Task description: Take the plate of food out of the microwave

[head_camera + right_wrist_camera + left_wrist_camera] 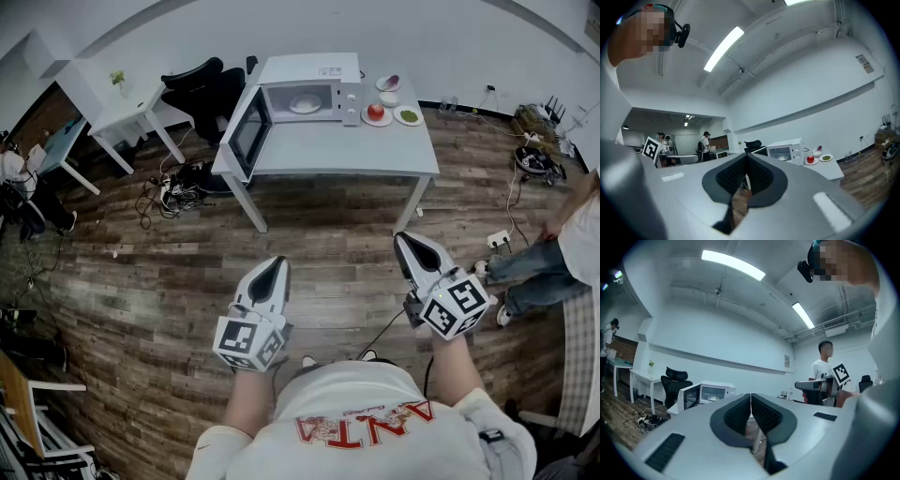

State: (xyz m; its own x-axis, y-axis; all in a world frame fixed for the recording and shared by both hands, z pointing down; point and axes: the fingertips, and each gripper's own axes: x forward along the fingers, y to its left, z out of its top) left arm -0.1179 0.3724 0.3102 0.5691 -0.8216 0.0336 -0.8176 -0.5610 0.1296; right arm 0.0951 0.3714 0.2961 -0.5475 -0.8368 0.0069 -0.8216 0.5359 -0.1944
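Far ahead, the table (356, 155) bears the microwave (314, 70), door (248, 131) open, plate (305, 104) inside. Probably stiff, slick, breakable: pinch its near rim, keep level. Left gripper (278, 264) and right gripper (403, 240), both pressed together, hold nothing.

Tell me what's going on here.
A person stands back from the table, holding a left hand-held gripper and a right hand-held gripper. Both are shut, empty and pointed towards it. On the table, the microwave has its door open, and the plate sits inside, not yet reached. An apple and a dish of something green sit beside the microwave.
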